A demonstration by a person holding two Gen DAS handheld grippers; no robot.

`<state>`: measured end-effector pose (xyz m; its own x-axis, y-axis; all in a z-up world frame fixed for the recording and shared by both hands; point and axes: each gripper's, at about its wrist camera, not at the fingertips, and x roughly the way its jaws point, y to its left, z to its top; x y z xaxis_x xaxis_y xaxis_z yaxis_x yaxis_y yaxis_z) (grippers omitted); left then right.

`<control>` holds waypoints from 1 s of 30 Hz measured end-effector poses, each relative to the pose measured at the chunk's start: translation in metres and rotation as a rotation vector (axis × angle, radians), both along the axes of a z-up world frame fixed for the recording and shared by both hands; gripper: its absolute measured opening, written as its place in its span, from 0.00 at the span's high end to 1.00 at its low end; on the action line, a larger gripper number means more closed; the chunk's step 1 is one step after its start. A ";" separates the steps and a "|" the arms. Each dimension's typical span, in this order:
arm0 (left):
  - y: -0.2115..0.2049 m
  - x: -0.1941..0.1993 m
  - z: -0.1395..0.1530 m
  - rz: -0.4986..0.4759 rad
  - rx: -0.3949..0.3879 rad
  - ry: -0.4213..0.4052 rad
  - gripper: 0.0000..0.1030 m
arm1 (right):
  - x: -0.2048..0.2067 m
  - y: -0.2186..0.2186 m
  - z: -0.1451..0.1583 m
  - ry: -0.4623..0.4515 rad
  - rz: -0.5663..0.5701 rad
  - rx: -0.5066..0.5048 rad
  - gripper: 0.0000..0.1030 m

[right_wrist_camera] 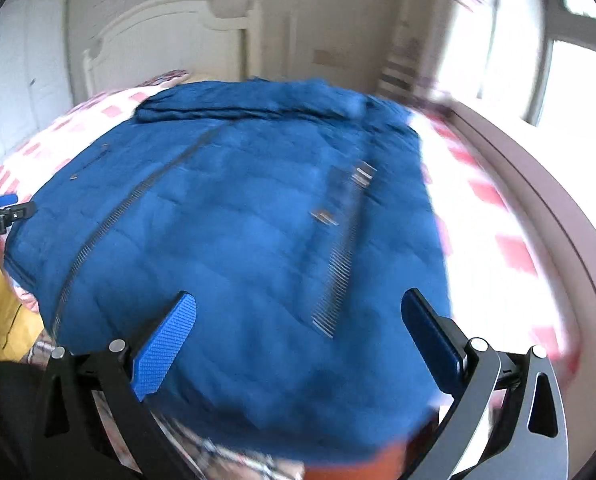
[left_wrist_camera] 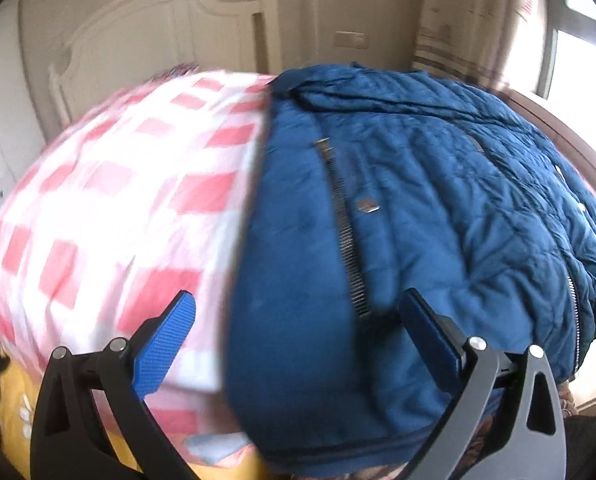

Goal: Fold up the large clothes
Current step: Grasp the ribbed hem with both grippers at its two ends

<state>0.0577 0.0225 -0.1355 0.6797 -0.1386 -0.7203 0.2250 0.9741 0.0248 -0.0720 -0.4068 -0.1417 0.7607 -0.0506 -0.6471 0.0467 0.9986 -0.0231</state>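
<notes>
A large blue quilted jacket (left_wrist_camera: pixel 418 200) with metal zippers lies spread on a bed with a red-and-white checked cover (left_wrist_camera: pixel 110 200). In the left wrist view my left gripper (left_wrist_camera: pixel 298 316) is open and empty above the jacket's near left edge. In the right wrist view the jacket (right_wrist_camera: pixel 226 220) fills the middle, and my right gripper (right_wrist_camera: pixel 298 316) is open and empty above its near hem. The left gripper (right_wrist_camera: pixel 2 208) also shows at the far left edge of the right wrist view, beside the jacket's left side.
A white headboard (right_wrist_camera: pixel 170 36) stands at the far end of the bed. A brown bed frame rail (right_wrist_camera: pixel 558 220) runs along the right side, under a bright window (right_wrist_camera: pixel 570 72). Yellow fabric (left_wrist_camera: pixel 14 412) lies at the near left. White wardrobe doors (right_wrist_camera: pixel 14 68) stand at left.
</notes>
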 end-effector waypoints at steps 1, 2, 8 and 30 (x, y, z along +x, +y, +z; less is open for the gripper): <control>0.007 0.000 -0.002 0.005 -0.022 0.007 0.02 | -0.007 -0.009 -0.002 0.001 -0.012 0.018 0.05; 0.011 0.000 -0.004 0.003 -0.041 0.011 0.02 | -0.017 -0.020 -0.006 0.007 -0.028 0.046 0.05; 0.009 -0.011 -0.013 -0.056 -0.099 0.030 0.02 | -0.042 -0.043 -0.042 0.063 -0.022 0.168 0.05; -0.013 -0.022 -0.013 -0.112 -0.051 0.004 0.19 | -0.036 -0.032 -0.019 -0.157 0.048 0.238 0.43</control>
